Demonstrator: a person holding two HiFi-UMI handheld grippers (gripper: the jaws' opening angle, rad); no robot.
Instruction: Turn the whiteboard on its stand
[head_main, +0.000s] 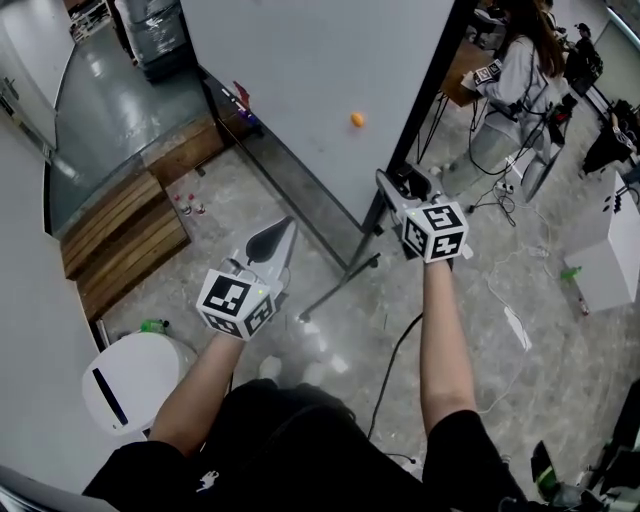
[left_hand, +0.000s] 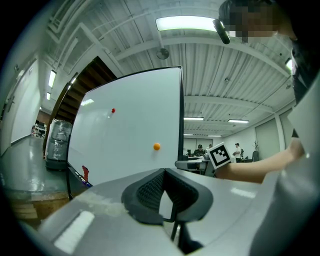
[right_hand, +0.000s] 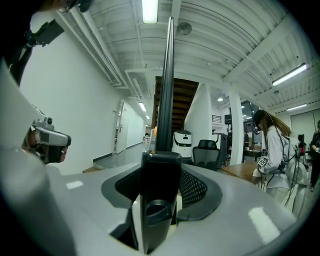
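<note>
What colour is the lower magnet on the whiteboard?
Orange: the magnet on the whiteboard shows best in the left gripper view.

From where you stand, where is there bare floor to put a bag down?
Mostly bare floor lies between the wooden platform and the foot of the whiteboard, apart from small bottles by the platform. Right of that foot it is crowded: a power strip, a white cabinet, a person.

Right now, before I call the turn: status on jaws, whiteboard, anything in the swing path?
Left gripper: jaws shut, empty. Right gripper: jaws shut on whiteboard frame, side edge. The whiteboard upright on stand. One person beyond it, cable on floor.
</note>
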